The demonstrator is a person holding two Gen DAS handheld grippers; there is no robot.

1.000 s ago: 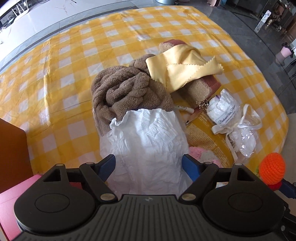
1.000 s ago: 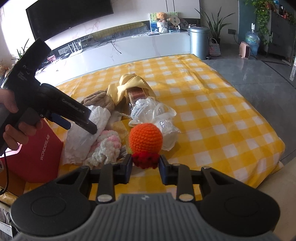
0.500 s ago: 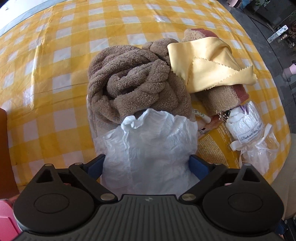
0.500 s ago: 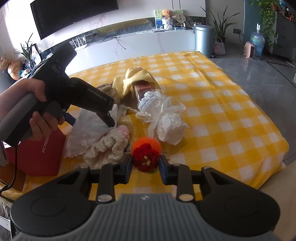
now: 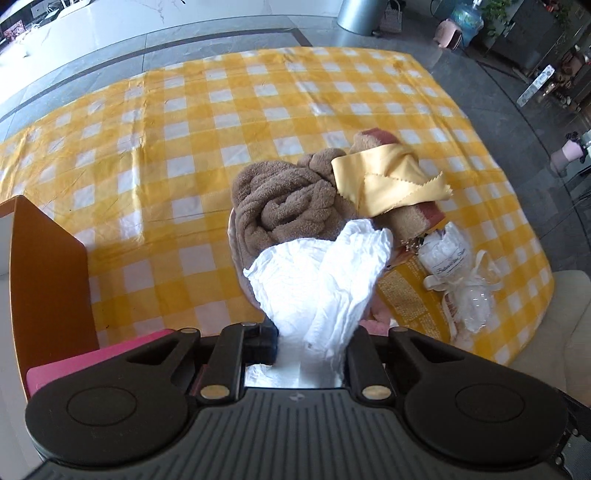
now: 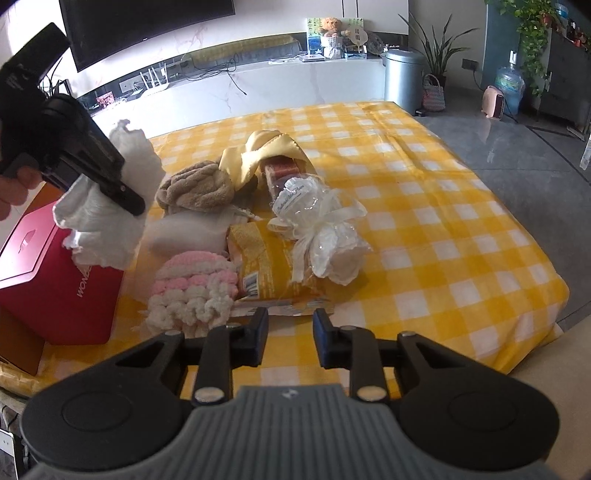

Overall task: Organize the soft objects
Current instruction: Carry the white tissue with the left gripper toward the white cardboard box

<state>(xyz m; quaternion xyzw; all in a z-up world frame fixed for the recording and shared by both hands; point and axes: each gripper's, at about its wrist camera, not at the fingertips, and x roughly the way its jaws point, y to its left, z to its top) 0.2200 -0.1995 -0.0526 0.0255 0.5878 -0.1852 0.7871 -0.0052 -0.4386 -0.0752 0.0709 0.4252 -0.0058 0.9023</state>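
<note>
Readable text is scarce. Red box (image 6: 55,280), right wrist view: white letters up its front edge read "WON", rest hidden behind the white cloth hanging in front. Clear-wrapped white bundle (image 6: 306,201): round label w/ cursive script, too small to read in either view. Yellow packet (image 6: 269,266): barcode sticker near its lower left corner, digits illegible. Nothing else legible.

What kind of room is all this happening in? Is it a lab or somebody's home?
Most likely a home living room. A large dark TV screen hangs above a long white media console holding a teddy bear, potted plants stand by the wall, and the work surface wears a yellow checked tablecloth.
</note>
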